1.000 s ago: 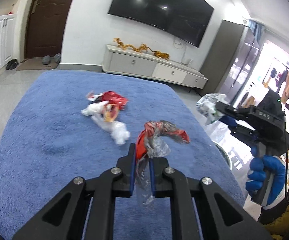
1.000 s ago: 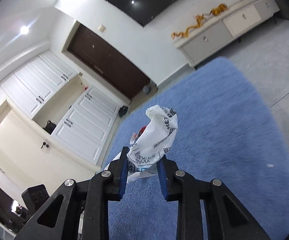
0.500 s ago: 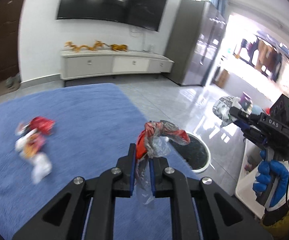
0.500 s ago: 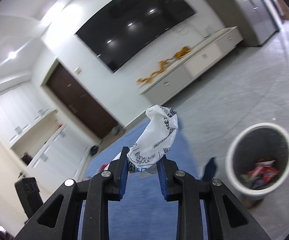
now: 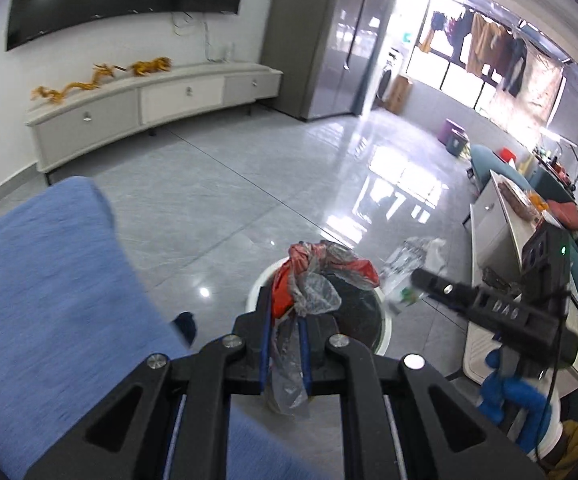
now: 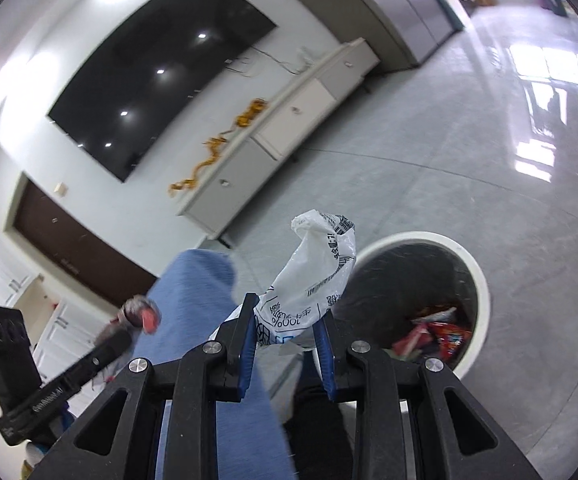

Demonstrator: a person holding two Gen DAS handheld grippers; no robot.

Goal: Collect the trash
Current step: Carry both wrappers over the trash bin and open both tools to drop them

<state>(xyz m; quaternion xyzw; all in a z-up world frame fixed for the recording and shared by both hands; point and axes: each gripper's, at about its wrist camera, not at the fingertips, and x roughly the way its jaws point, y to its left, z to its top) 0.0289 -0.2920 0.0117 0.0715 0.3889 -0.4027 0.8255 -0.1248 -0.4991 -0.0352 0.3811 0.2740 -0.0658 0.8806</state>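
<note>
- Two pieces of trash are in the air now, one in each tool. The left gripper (image 5: 285,334) has its jaws almost closed on a red and clear wrapper (image 5: 313,280), and the right gripper (image 6: 287,344) has its jaws narrow around a white printed bag (image 6: 317,280).
- Both are near the round bin (image 6: 479,276), which stands on the grey floor (image 5: 217,200) beside the blue rug (image 5: 49,300) and already has red wrappers inside.
- The wrapper is light and thin. If the left jaws open before it hangs over the bin mouth, I think it can float and land on the floor.
- The white bag seems to be above the rim, not the middle. It may catch on the rim and slide outside.
- Thin plastic can stick to a pad (image 5: 265,344) after release.
- The two tools are close together, so they may knock each other.
</note>
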